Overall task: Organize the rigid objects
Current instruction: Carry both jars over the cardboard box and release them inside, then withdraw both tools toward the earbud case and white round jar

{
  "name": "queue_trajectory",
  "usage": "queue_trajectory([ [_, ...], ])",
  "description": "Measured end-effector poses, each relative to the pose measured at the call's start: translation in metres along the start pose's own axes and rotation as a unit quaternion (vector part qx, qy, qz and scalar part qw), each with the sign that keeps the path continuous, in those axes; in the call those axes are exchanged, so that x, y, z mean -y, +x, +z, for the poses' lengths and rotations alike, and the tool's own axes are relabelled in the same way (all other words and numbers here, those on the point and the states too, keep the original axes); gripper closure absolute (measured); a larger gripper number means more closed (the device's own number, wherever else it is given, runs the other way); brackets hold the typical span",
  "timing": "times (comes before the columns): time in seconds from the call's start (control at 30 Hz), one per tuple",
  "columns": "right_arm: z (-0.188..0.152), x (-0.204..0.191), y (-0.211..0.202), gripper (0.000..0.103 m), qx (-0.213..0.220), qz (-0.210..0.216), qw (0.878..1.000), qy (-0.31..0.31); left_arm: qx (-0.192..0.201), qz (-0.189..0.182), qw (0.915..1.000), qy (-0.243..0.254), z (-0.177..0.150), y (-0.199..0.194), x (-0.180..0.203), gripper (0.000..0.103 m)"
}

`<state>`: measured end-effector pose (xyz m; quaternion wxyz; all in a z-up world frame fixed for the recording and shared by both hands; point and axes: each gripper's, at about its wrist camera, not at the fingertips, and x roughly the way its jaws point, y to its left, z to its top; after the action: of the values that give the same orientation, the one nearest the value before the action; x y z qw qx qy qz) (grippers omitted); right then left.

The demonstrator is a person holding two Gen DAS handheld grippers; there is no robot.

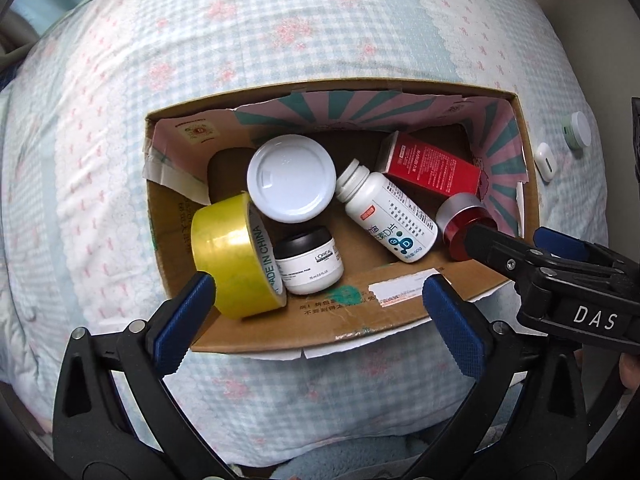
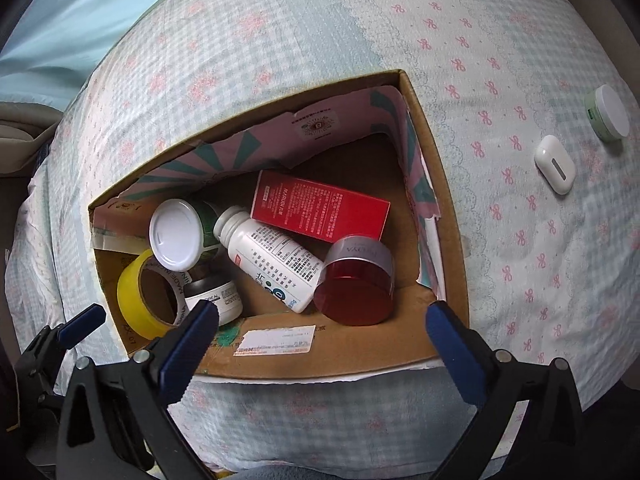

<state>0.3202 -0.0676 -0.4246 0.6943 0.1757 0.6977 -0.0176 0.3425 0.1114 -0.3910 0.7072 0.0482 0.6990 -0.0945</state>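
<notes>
An open cardboard box (image 1: 360,320) on the bed holds a yellow tape roll (image 1: 228,252), a white-lidded jar (image 1: 291,178), a small L'Oreal jar (image 1: 310,264), a white bottle (image 1: 388,216), a red carton (image 1: 432,168) and a red jar (image 1: 460,216). My left gripper (image 1: 318,292) hangs open over the box's near wall, its left pad beside the tape roll, nothing pressed. My right gripper (image 2: 324,316) is open above the red jar (image 2: 354,288) and bottle (image 2: 276,264), holding nothing. In the left wrist view the right gripper (image 1: 516,240) covers part of the red jar.
A white earbud case (image 2: 555,164) and a green jar with a white lid (image 2: 606,114) lie on the checked bedspread (image 2: 500,240) to the right of the box. The bed's edge curves away at the far right. Pink-and-teal flaps (image 2: 240,148) line the box's far walls.
</notes>
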Motion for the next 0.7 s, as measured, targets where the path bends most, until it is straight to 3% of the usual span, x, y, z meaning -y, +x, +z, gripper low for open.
queue_trajectory([
  [0.47, -0.027, -0.004, -0.041, 0.000, 0.041, 0.043, 0.998, 0.004, 0.051, 0.024, 0.9979, -0.032, -0.047, -0.052, -0.011, 0.000],
  [0.7, -0.037, -0.006, -0.085, 0.000, 0.069, 0.028, 0.997, -0.025, 0.089, 0.030, 0.9946, -0.043, -0.052, -0.095, -0.008, 0.000],
])
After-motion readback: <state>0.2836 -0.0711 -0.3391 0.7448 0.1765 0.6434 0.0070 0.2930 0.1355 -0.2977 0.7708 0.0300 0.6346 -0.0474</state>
